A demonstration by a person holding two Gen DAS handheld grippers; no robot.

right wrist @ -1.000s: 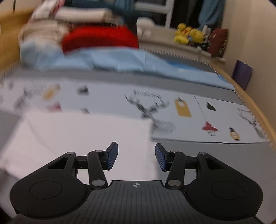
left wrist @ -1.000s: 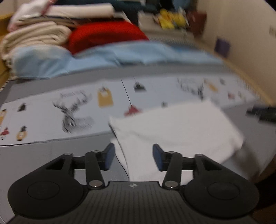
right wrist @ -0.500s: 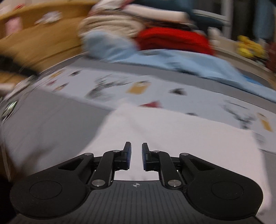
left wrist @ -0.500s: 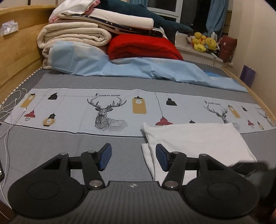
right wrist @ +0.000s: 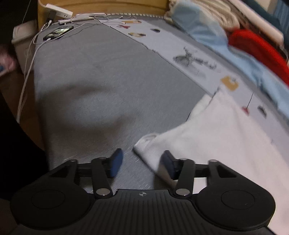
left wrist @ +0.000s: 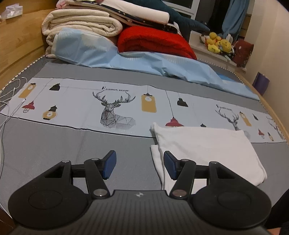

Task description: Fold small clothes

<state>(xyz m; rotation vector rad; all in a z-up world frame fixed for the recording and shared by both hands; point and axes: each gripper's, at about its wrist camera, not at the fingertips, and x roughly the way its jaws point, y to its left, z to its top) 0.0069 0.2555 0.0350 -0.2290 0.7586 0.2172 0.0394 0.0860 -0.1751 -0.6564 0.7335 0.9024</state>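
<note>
Left wrist view: along the bed's (left wrist: 54,148) left edge run white cables (left wrist: 7,108). At the head of the bed a stack of cream blankets (left wrist: 81,23) sits by the wooden side, with a red blanket (left wrist: 153,41) to its right and a blue sheet (left wrist: 126,59) spread in front of both. Across the middle of the bed lies a printed band (left wrist: 115,106) with deer and lanterns. The left tongs (left wrist: 140,164) hang over the grey cover near the foot edge, apart, nothing between the pads. Their right pad stands over the left edge of the white cloth (left wrist: 207,144), which lies folded flat toward the bed's right side, its far edge on the printed band. On the sill past the bed's far right corner sit yellow plush toys (left wrist: 218,43).

Right wrist view, blurred and rolled: a phone (right wrist: 58,32) and a white power strip (right wrist: 57,10) lie at the bed's far left corner, cables trailing down the edge. The right tongs (right wrist: 140,163) stand apart, their jaws having just been opening. A corner of the white cloth (right wrist: 225,135) reaches into the gap by the right pad, but the pads do not press it. The cloth spreads away to the right, toward the printed band and the blue sheet.
</note>
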